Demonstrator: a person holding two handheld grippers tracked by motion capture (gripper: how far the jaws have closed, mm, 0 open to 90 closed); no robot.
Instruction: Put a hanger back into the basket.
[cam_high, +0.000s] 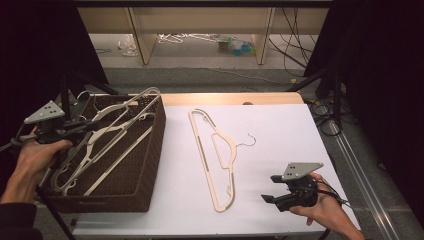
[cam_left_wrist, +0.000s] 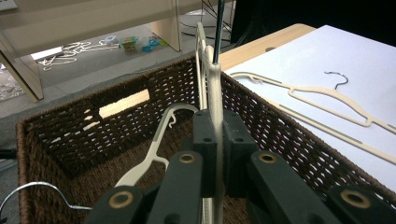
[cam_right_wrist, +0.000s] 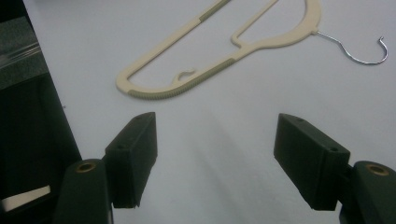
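Hanger (cam_left_wrist: 214, 88) clamped in left gripper (cam_left_wrist: 216, 140), over basket (cam_left_wrist: 70, 135).

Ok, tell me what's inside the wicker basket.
The wicker basket holds several pale hangers; the left tool is shut on one of them. Its floor beneath the pile is mostly hidden.

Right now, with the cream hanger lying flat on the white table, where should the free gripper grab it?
Probably the hanger end nearest the right gripper, where the ribbed shoulder curves round. It lies flat, so come from above with the open fingers straddling that thin bar. The wire hook looks too thin to grip firmly.
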